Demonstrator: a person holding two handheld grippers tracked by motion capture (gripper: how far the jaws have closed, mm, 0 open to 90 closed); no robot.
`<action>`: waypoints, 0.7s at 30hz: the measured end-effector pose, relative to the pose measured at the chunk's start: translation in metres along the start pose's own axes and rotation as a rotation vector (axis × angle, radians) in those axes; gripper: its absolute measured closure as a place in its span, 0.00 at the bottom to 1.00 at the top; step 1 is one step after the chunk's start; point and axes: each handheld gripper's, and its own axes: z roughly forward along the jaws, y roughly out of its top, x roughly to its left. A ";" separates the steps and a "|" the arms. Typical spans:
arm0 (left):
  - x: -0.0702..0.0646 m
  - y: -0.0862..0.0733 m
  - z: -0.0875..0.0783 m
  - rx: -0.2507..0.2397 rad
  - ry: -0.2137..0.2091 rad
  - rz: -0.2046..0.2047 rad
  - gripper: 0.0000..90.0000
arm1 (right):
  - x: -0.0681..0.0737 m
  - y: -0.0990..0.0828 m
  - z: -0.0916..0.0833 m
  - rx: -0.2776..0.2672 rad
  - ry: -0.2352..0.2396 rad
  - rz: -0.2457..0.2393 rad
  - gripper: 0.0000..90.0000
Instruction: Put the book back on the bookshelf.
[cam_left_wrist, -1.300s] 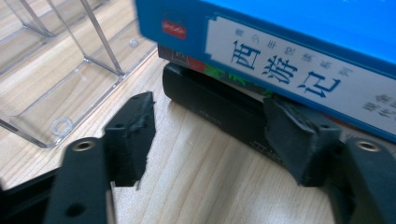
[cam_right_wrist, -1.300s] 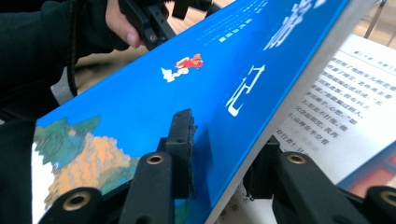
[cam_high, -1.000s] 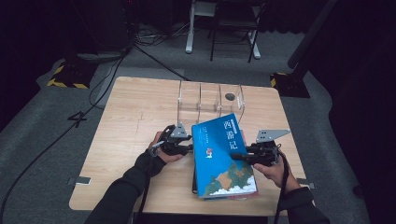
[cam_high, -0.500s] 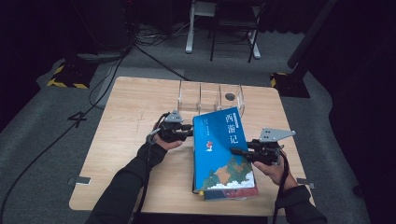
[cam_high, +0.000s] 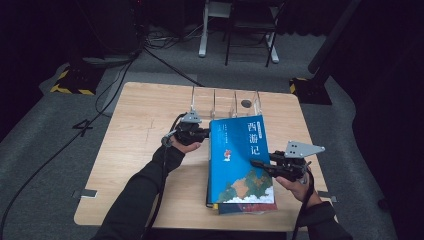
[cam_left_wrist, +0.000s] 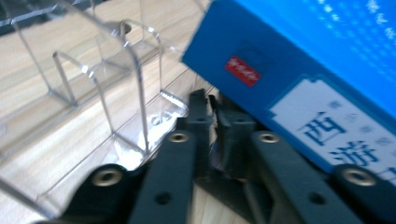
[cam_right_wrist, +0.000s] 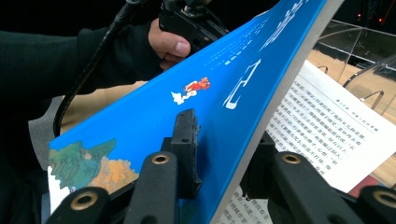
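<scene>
Blue and glossy, the book's front cover looks slick under hard pads, so a pinch on it may slide unless it bites well in from the edge. The right gripper has its jaws narrowed on the cover's free edge, one jaw on the printed face, the other beneath it, and the cover is lifted off the text page just beyond the jaws. A thin card cover like this probably bends under its own weight; the block of pages below is the heavy, stiff part. The left gripper has just been closing, and its jaws now stand together with nothing visible between them, the book's spine corner just beside and above their tips. The clear acrylic rack stands on the wooden bench just past those tips. To move the whole book, a hold across the spine, taking cover and pages together, seems safer than the cover alone, which could crease or tear.
</scene>
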 end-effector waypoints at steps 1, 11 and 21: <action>0.000 0.002 -0.001 -0.007 -0.009 0.000 0.99 | 0.000 0.001 -0.001 -0.004 0.005 -0.005 0.78; -0.007 0.020 -0.007 -0.024 -0.043 0.047 1.00 | -0.009 0.014 -0.003 0.050 0.081 -0.003 0.73; -0.014 0.041 -0.015 -0.051 -0.026 0.092 1.00 | -0.008 0.022 -0.005 0.059 0.040 -0.036 0.80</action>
